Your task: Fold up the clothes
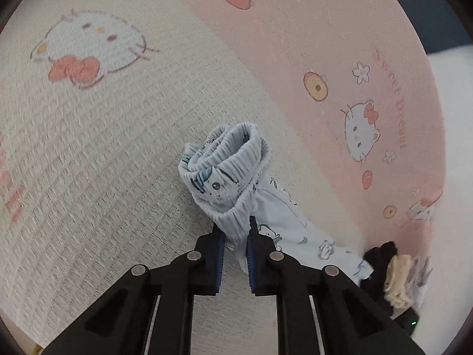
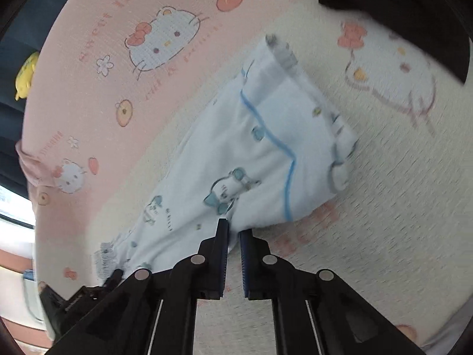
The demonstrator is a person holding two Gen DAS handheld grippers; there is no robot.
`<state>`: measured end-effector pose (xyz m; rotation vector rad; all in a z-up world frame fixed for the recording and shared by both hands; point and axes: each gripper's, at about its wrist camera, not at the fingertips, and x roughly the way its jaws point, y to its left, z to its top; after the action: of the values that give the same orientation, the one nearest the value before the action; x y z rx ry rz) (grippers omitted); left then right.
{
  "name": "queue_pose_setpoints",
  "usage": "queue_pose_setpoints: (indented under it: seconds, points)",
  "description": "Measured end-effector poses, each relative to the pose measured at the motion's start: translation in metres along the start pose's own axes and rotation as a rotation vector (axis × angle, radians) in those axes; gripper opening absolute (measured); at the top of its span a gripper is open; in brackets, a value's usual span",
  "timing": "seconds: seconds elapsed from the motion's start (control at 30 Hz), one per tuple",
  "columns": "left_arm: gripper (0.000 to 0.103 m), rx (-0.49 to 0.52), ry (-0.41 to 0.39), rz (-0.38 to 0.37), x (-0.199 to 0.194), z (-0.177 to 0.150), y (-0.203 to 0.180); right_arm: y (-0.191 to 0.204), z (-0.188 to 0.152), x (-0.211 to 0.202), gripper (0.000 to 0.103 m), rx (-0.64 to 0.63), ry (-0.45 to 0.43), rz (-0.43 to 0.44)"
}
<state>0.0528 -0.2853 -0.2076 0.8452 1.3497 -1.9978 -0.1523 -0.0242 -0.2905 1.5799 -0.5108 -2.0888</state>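
Gripping the gathered elastic waistband of a pale blue garment (image 1: 227, 177), the left gripper (image 1: 235, 230) has its two black fingers (image 1: 211, 254) closed on the ribbed cloth, the blue ridged pads pressing it from both sides. The waistband bunches above the fingertips into a crumpled, puckered ring, and the thin cotton body trails off to the right, printed with small teal cartoon animals.

In the right wrist view, the right gripper (image 2: 233, 232) pinches the near edge of the same soft fabric, its fingers (image 2: 215, 254) drawn together with only a thin fold of cloth between the pads. From there the garment spreads upward as a flat, loosely wrinkled shape, crossed by a wavy line of bright blue piping and ending in a grey-striped ribbed hem at its far corner. It lies on the cream part of the surface, close to the pink border.

Beneath it is a bed sheet (image 1: 118, 148) of waffle-textured weave, cream in the middle with a broad pink band (image 1: 295, 44) along the edge, printed with cartoon cat faces wearing red bows, round fruit, small flowers and pink lettering.

At the lower right of the left wrist view, a small heap of other clothes (image 1: 393, 272) sits near the sheet's edge: something black, something pale yellow, something patterned. A dark cloth (image 2: 399, 9) lies at the far top of the right wrist view, and a yellow soft object (image 2: 26, 74) rests beyond the pink edge.
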Motion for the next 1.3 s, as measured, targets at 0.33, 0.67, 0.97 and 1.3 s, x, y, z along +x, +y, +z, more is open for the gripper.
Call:
queue_pose_setpoints:
  seconds: [0.33,0.67,0.97,1.3]
  points:
    - [0.012,0.057,-0.014,0.043,-0.003,0.001,0.006,-0.024,0.002,-0.008,0.002,0.038,0.016,-0.054]
    - [0.014,0.091,0.009,0.063,-0.006,-0.002,0.013,-0.038,0.001,-0.017,0.0,0.103,0.029,-0.053]
    - [0.016,-0.027,0.045,-0.027,-0.013,-0.002,0.037,-0.041,-0.002,-0.03,0.002,0.084,0.007,-0.105]
    - [0.067,-0.057,0.019,-0.024,-0.037,0.012,0.045,-0.06,-0.008,-0.041,0.058,0.279,0.002,0.122]
